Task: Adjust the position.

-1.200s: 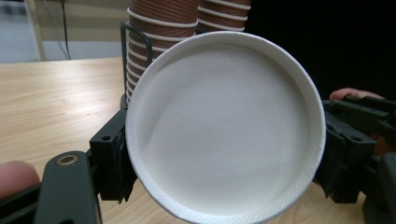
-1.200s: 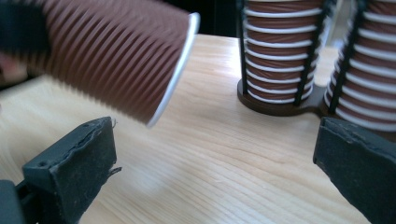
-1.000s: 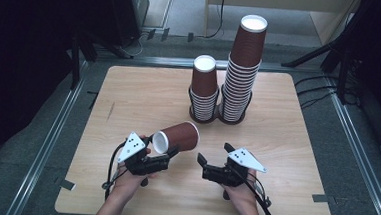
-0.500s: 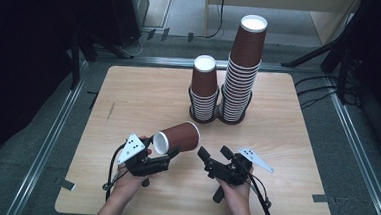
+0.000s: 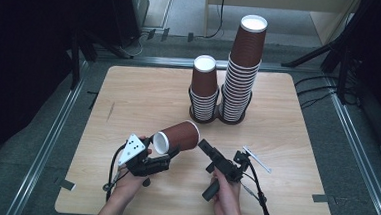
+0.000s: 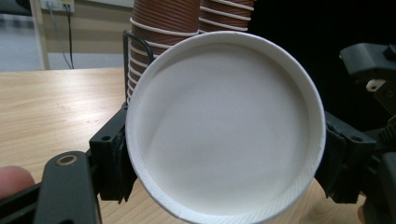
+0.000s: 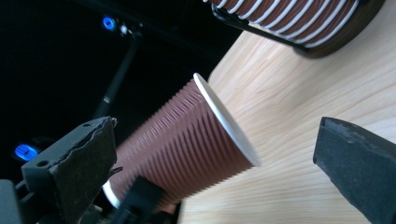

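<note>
Left gripper (image 5: 168, 153) clamped on a brown paper cup (image 5: 176, 138), jaws pressing its sides near the base (white underside facing that gripper's camera). Cup lying on its side above the wooden table (image 5: 144, 94), wide rim pointing away from the left gripper, toward the right one. Right gripper (image 5: 206, 148) just beside the cup's rim, not touching, jaws wide apart with nothing between them. Beyond both grippers, a short stack of cups (image 5: 204, 91) and a tall stack (image 5: 243, 70), upright in black wire holders.
</note>
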`<action>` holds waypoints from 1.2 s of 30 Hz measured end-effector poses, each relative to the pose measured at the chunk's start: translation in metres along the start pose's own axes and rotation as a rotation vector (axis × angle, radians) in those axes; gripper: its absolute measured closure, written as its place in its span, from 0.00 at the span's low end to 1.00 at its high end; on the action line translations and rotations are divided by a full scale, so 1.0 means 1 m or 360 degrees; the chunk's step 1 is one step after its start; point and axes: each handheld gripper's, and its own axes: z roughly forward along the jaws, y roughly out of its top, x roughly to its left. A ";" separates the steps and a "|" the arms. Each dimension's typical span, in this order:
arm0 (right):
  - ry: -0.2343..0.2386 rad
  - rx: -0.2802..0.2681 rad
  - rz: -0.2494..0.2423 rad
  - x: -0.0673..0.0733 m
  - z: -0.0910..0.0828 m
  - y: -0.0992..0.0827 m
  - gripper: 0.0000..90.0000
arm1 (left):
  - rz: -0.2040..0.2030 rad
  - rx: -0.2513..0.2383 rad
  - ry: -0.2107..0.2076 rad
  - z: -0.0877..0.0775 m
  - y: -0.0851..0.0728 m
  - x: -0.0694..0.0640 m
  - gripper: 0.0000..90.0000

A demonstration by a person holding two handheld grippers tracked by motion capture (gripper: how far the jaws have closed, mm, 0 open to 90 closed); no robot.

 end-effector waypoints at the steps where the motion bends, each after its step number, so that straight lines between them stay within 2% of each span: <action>1: 0.0014 0.0001 0.0046 0.000 0.001 0.000 0.00 | 0.0000 -0.0003 -0.0001 0.000 0.000 0.000 0.24; 3: 0.0037 0.0011 0.0132 0.000 0.004 -0.002 0.00 | 0.0006 -0.0011 -0.0003 0.000 0.000 -0.001 0.24; 6: 0.0045 0.0023 0.0203 0.000 0.006 -0.005 0.00 | 0.0008 -0.0019 -0.0005 0.000 0.000 -0.001 0.24; 7: 0.0045 0.0023 0.0203 0.000 0.006 -0.005 0.00 | 0.0008 -0.0019 -0.0005 0.000 0.000 -0.001 0.24; 8: 0.0055 0.0012 0.0270 0.000 0.007 -0.006 0.00 | 0.0009 -0.0021 -0.0004 0.000 0.000 -0.001 0.24; 9: 0.0055 0.0012 0.0270 0.000 0.007 -0.006 0.00 | 0.0007 -0.0023 -0.0003 0.000 0.000 -0.001 0.24; 10: 0.0059 0.0006 0.0352 0.000 0.008 -0.007 0.00 | 0.0009 -0.0026 -0.0004 0.001 -0.001 -0.002 0.24; 11: 0.0068 0.0007 0.0394 0.001 0.009 -0.007 0.00 | 0.0013 -0.0027 -0.0004 0.001 -0.001 -0.002 0.24; 12: 0.0068 0.0007 0.0394 0.001 0.009 -0.007 0.00 | 0.0013 -0.0027 -0.0004 0.001 -0.001 -0.002 0.24; 15: 0.0076 0.0010 0.0501 0.002 0.011 -0.010 0.00 | 0.0019 -0.0038 -0.0008 0.001 -0.001 -0.004 0.24; 19: 0.0062 0.0013 0.0623 0.005 0.015 -0.017 0.00 | 0.0029 -0.0047 -0.0006 0.002 -0.002 -0.005 0.24; 20: 0.0062 0.0013 0.0623 0.005 0.015 -0.017 0.00 | 0.0029 -0.0047 -0.0006 0.002 -0.002 -0.005 0.24; 22: 0.0043 0.0000 0.0688 0.005 0.018 -0.020 0.00 | 0.0033 -0.0047 -0.0009 0.002 -0.002 -0.006 0.24; 23: 0.0043 0.0000 0.0688 0.005 0.018 -0.020 0.00 | 0.0033 -0.0047 -0.0009 0.002 -0.002 -0.006 0.24; 25: 0.0045 -0.0017 0.0784 0.005 0.020 -0.022 0.00 | 0.0037 -0.0056 -0.0006 0.002 -0.002 -0.007 0.24; 30: 0.0013 -0.0021 0.0839 0.005 0.025 -0.024 0.00 | 0.0043 -0.0062 -0.0009 0.002 -0.003 -0.009 0.24; 31: -0.0020 -0.0021 0.0854 0.004 0.027 -0.024 0.00 | 0.0046 -0.0062 -0.0010 0.002 -0.003 -0.009 0.24; 36: -0.0022 -0.0044 0.0882 0.003 0.031 -0.025 0.00 | 0.0066 -0.0068 -0.0021 0.002 -0.003 -0.012 0.24</action>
